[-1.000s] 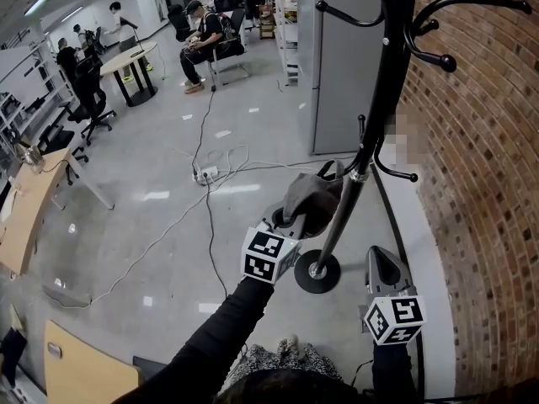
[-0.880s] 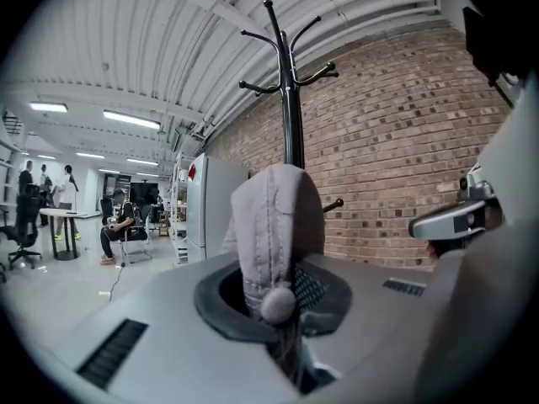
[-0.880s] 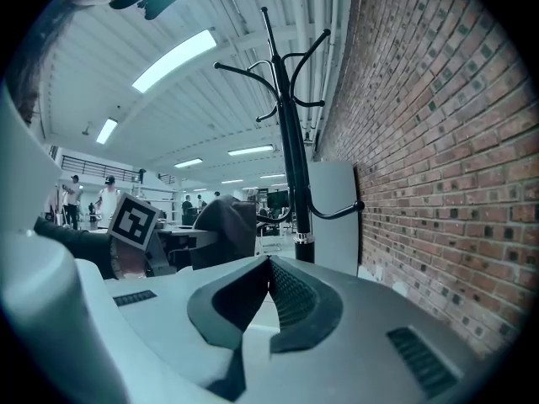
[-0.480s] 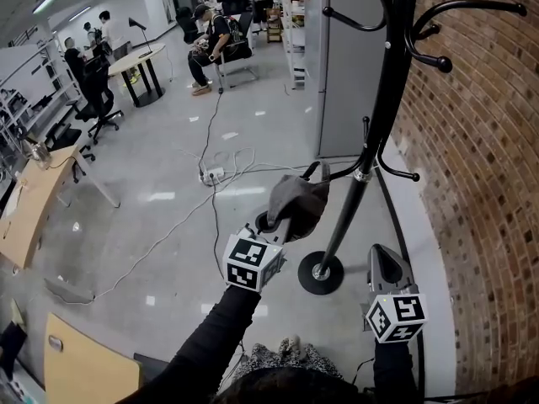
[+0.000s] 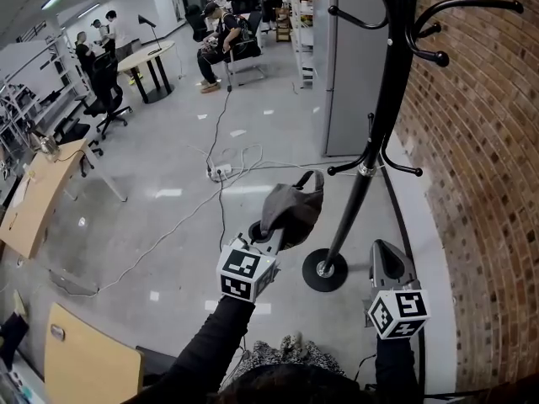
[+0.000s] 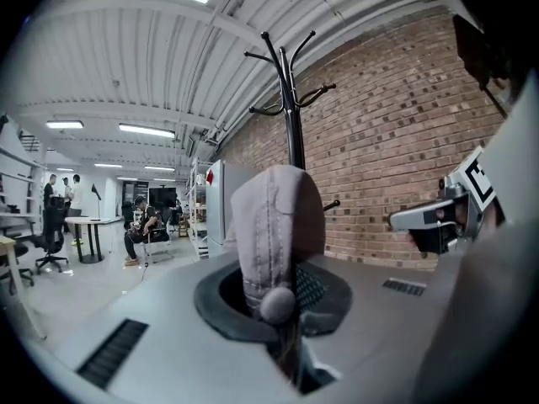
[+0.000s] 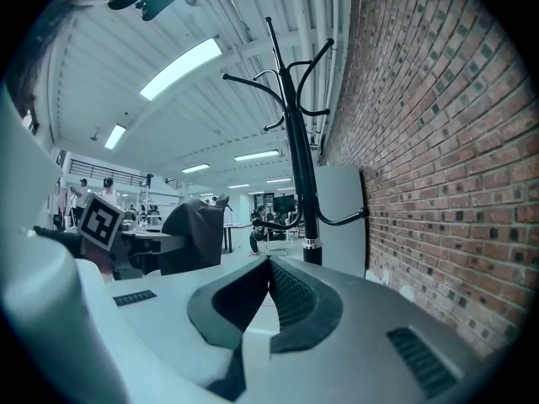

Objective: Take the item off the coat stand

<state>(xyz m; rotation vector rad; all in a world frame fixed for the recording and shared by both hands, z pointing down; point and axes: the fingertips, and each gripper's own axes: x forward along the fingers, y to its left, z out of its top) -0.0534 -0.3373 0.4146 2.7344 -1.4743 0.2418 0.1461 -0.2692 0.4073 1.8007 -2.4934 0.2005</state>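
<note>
A grey cap (image 5: pixel 290 211) hangs from my left gripper (image 5: pixel 271 237), which is shut on it, left of the black coat stand (image 5: pixel 381 99) and clear of its hooks. In the left gripper view the cap (image 6: pixel 275 230) stands up between the closed jaws, with the coat stand (image 6: pixel 290 116) behind it against the brick wall. My right gripper (image 5: pixel 386 263) is low on the right, near the stand's round base (image 5: pixel 324 270), its jaws shut with nothing between them. The right gripper view shows the stand (image 7: pixel 299 158) ahead and the held cap (image 7: pixel 192 236) at left.
A brick wall (image 5: pixel 480 183) runs along the right. A grey cabinet (image 5: pixel 349 66) stands behind the stand. Cables and a power strip (image 5: pixel 221 172) lie on the floor. Wooden desks (image 5: pixel 34 204) are at left; people sit at tables far back.
My left gripper has drawn the cap back and to the left, farther from the stand's pole. The right gripper has barely moved.
</note>
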